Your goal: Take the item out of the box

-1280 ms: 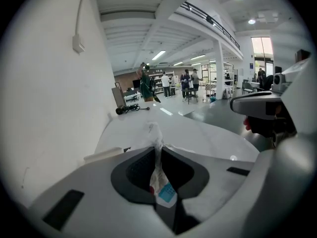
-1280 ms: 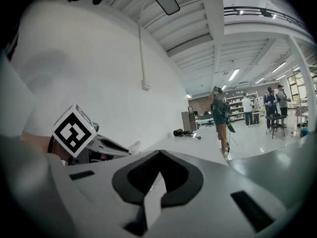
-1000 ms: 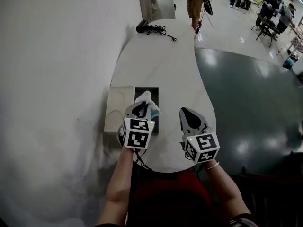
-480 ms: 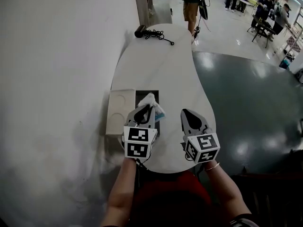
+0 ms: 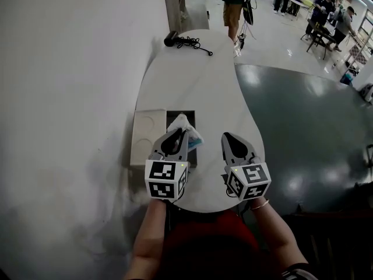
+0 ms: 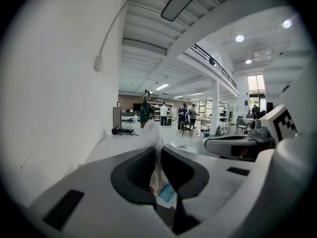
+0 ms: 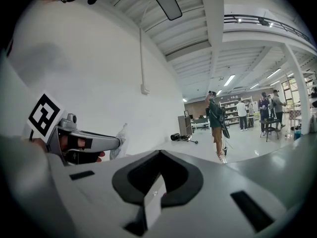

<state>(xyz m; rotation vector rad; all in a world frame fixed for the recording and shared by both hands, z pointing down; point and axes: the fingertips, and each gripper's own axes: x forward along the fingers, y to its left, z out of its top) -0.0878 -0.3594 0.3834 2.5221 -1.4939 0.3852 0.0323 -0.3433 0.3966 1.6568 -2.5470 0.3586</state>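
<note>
I am clamping the left gripper (image 6: 157, 150) on a crinkly white packet (image 6: 161, 182), its jaws pinching nearly together with the plastic squeezed flat between them. The packet's long axis is running roughly in line with the jaws. Its crumpled white end is poking out past the fingertips toward the far end of the table (image 5: 204, 80), and its blue-printed end is trailing back into the hollow between the jaws. From the head view, the packet (image 5: 185, 126) is hanging over the dark opening of the box (image 5: 172, 120) at the table's near left edge, with the pale lid (image 5: 145, 134) lying open just beside it. I am holding the right gripper (image 7: 159, 152) alongside, apart from the left one, with its jaws brought together on nothing. A black device with its cable (image 5: 175, 38) is lying at the table's far end.
</note>
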